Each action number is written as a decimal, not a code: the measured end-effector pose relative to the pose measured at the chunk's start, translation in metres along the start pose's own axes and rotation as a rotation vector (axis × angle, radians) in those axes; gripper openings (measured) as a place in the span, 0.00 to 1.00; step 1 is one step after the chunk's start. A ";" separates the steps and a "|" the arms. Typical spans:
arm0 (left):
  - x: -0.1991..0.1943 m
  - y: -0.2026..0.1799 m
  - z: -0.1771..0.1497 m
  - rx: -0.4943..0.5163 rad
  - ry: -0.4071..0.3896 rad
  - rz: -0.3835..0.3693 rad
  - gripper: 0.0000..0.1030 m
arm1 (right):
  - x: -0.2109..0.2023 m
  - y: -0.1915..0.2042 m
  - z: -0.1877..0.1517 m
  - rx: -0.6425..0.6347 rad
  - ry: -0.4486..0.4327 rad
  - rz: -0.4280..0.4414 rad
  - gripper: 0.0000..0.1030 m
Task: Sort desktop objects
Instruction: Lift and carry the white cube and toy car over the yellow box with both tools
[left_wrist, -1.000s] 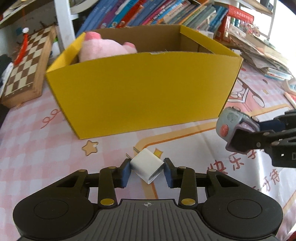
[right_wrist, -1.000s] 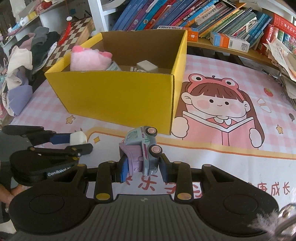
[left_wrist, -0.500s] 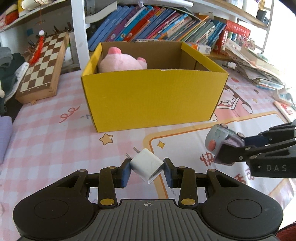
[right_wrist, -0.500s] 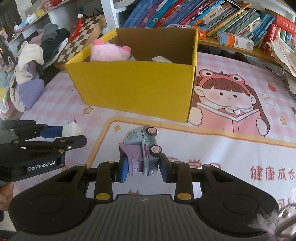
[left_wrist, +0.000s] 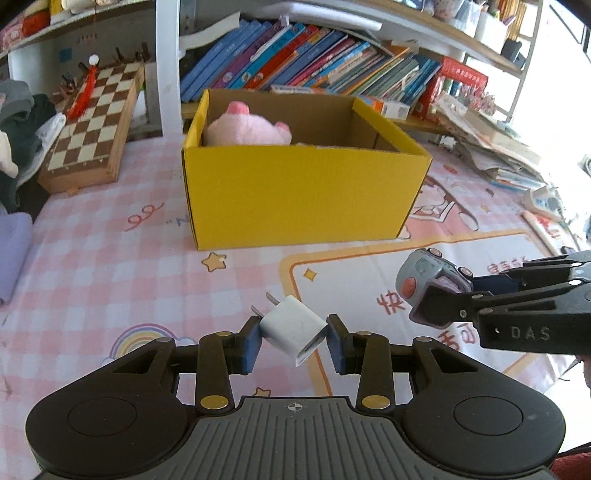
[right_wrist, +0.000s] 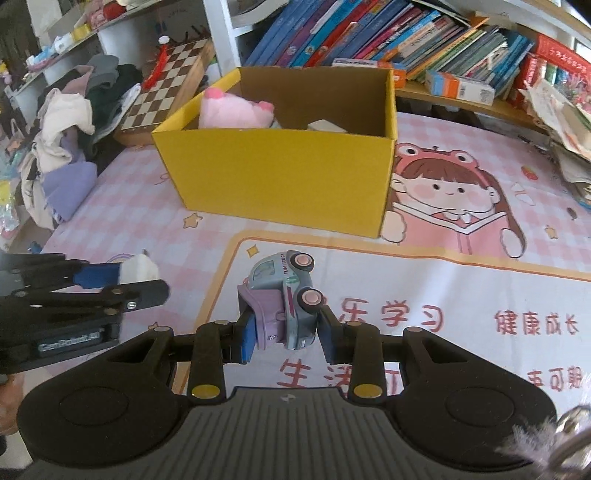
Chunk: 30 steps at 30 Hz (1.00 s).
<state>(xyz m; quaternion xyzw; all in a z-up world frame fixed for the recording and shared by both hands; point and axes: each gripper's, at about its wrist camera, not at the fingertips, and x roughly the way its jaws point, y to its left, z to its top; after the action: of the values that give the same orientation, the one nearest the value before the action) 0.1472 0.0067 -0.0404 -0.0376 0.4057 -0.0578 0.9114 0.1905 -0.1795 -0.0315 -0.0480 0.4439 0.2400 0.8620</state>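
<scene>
The open yellow cardboard box (left_wrist: 299, 192), a pink plush toy (left_wrist: 245, 129) inside, lies at twelve o'clock from both tongs, across the surface (left_wrist: 110, 266). A white plug adapter (left_wrist: 293, 330) is clamped in the left tongs (left_wrist: 293, 341); a grey-and-purple toy car (right_wrist: 284, 306) is clamped in the right tongs (right_wrist: 284, 332), both held aloft short of the box.

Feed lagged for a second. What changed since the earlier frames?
Both hand-held grippers pulled back from the yellow box, which now looks smaller. Left still clamps the white charger; right still clamps the toy car. Pink plush stays in the box.
</scene>
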 end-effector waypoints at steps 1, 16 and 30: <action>-0.003 0.000 0.002 0.002 -0.010 -0.001 0.35 | -0.002 -0.001 0.001 0.003 -0.003 -0.004 0.31; -0.026 -0.009 0.053 0.017 -0.153 -0.022 0.35 | -0.046 -0.017 0.054 -0.042 -0.168 -0.015 0.31; -0.007 -0.029 0.111 0.057 -0.209 0.004 0.35 | -0.038 -0.058 0.121 -0.080 -0.255 0.038 0.31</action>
<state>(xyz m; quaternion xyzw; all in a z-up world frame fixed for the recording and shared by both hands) 0.2227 -0.0191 0.0419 -0.0167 0.3068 -0.0634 0.9495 0.2884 -0.2088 0.0634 -0.0430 0.3217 0.2779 0.9041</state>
